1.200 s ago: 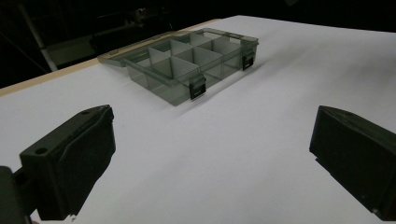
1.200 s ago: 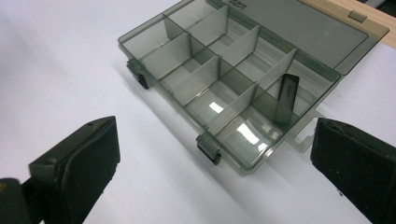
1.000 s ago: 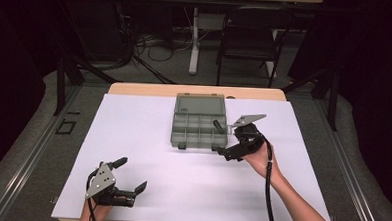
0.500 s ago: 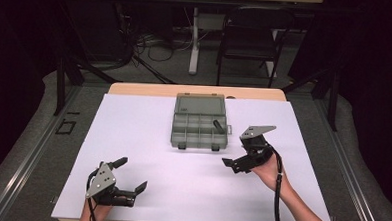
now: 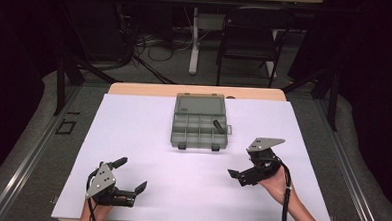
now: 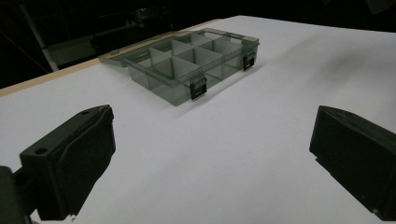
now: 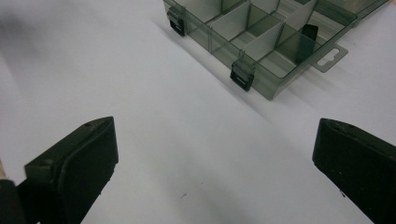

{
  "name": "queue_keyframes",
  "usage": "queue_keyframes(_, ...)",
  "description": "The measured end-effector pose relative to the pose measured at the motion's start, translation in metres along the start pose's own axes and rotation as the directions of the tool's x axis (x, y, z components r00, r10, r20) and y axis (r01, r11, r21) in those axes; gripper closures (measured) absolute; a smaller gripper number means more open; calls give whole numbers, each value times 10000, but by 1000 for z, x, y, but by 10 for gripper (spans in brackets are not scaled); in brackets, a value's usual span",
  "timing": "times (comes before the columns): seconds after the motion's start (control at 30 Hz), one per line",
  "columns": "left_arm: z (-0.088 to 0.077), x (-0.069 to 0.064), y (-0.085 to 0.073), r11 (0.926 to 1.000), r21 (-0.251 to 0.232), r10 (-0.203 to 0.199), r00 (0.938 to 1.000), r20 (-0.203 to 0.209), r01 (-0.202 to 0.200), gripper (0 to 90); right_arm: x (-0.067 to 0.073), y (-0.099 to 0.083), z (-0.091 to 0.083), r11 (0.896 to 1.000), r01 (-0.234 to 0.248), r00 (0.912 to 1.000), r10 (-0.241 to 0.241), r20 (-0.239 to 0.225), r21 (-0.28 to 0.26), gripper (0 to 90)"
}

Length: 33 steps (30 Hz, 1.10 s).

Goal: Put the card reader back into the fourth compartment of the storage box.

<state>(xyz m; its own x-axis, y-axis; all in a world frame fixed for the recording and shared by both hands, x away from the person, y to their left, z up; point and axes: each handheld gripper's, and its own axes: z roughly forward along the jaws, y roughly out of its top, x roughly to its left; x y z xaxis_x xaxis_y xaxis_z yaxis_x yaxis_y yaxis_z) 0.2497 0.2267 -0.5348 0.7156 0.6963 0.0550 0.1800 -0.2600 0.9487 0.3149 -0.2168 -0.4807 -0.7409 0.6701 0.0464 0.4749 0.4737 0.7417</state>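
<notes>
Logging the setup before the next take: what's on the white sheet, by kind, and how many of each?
Grippers: 2, left and right, both with jaws open
Organizer box: 1, lid open
Small black part in the box: 1
Total: 4

Dark room beyond a white-topped table [image 5: 132,138] with a wooden far edge, grey floor [image 5: 28,133], black chair [image 5: 249,38], pale post [image 5: 194,40], tangled cables [image 5: 152,41].

Smoky-grey box [image 5: 200,125], white table cover [image 5: 190,185]
</notes>
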Motion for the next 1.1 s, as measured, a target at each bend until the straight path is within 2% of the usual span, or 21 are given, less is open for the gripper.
queue_keyframes(0.13, 0, 0, 0, 10000, 16, 13, 10000, -18, -13, 3, 1, -7, -3, 10000, 71, 10000, -71, 29, 23, 0)
queue_keyframes(0.6, 0, 0, 0, 10000, 34, 15, 10000, -1, -15, 3, 7, -41, -18, 9989, -130, 9985, 154, 527, -451, 2)
queue_keyframes(0.8, 0, 0, 0, 10000, 27, 9, 10000, -6, -9, 3, 9, -54, -22, 9984, -317, 9974, 347, 632, -467, 2)
queue_keyframes(1.1, 1, 0, 0, 10000, 82, -2, 10000, -14, 3, 2, 9, -63, -27, 9963, -280, 9966, 341, 750, -816, 0)
